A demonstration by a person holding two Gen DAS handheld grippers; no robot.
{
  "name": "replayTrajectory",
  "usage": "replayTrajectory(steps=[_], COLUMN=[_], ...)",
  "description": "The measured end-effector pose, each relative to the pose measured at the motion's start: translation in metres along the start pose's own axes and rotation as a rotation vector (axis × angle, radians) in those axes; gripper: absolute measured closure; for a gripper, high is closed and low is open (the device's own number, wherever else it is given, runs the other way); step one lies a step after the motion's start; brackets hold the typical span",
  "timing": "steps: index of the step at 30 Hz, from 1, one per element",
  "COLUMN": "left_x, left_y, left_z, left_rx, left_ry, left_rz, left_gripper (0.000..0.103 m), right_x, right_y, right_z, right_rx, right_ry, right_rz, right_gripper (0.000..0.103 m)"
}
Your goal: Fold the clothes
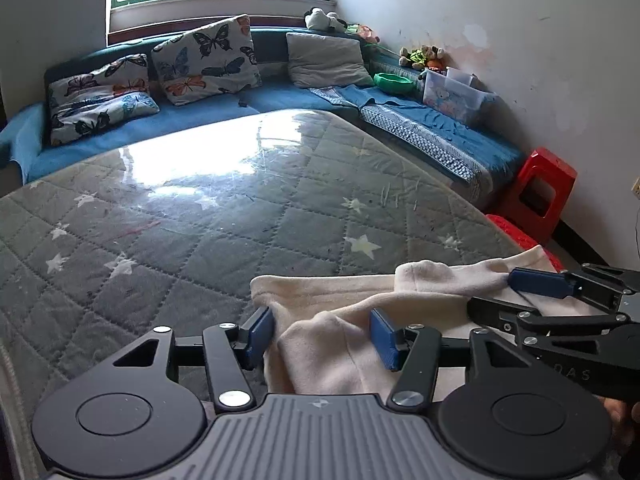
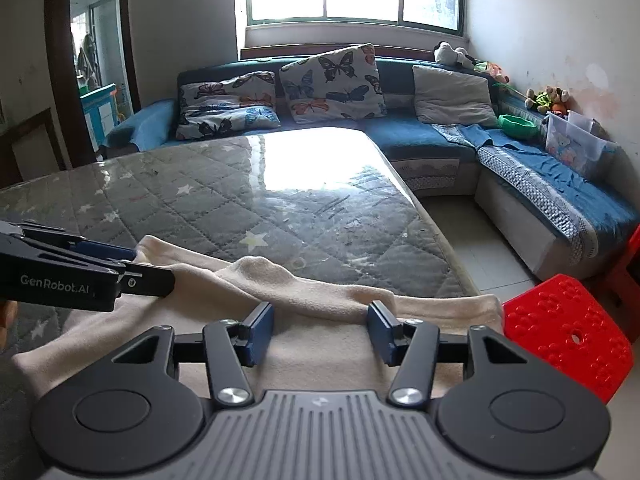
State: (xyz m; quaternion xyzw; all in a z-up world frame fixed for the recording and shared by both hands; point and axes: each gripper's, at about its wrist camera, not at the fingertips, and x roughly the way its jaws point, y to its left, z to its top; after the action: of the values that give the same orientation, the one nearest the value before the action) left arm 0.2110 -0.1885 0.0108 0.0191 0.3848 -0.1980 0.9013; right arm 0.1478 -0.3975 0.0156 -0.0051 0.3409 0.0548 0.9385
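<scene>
A cream fleece garment (image 1: 352,300) lies partly folded at the near edge of the grey quilted table (image 1: 200,220). My left gripper (image 1: 322,334) is open, its blue pads on either side of a raised fold of the cloth. My right gripper (image 2: 322,330) is open just above the same garment (image 2: 320,292), near a rolled fold. The right gripper also shows in the left wrist view (image 1: 516,292), over the cloth's right part. The left gripper shows in the right wrist view (image 2: 132,266), at the cloth's left edge.
A blue corner sofa (image 2: 420,136) with butterfly cushions (image 2: 332,80) wraps the far side of the table (image 2: 224,196). Red plastic stools (image 2: 568,332) stand right of the table. A clear storage box (image 2: 576,144) and a green bowl (image 2: 518,125) sit on the sofa.
</scene>
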Motion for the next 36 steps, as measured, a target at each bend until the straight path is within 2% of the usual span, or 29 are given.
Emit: replayTrajectory(steps=[2,8,16,25,32,36], left_x=[-0.007,-0.038,-0.081,-0.119,-0.138,-0.145], left_y=[0.001,0.003,0.010,0.019,0.021,0.022], left_z=[-0.002,-0.018,-0.051,-0.091,-0.113,-0.122], left_rx=[-0.006,-0.021,-0.056,-0.079,-0.082,-0.088], left_ry=[0.002,-0.021,-0.051,-0.059,-0.071,-0.068], left_rz=[0.007,0.016,0.039,0.087,0.099,0.123], left_gripper=[0.037,0.026,0.016,0.006,0.000,0.000], right_x=[-0.006,-0.029,-0.060,-0.088,-0.102,-0.107], right_y=[-0.001,0.001,0.009,0.026,0.037,0.039], right_z=[-0.001,-0.013,-0.031,-0.051,-0.066,-0.074], right_rx=[0.001,0.007,0.036,0.047,0.063,0.087], right_ry=[-0.001,-0.001,0.004,-0.003,-0.006,0.009], right_rz=[0.001,0.005,-0.005,-0.013,-0.021,-0.023], right_gripper=[0.042,0.025,0.013,0.002,0.000,0.000])
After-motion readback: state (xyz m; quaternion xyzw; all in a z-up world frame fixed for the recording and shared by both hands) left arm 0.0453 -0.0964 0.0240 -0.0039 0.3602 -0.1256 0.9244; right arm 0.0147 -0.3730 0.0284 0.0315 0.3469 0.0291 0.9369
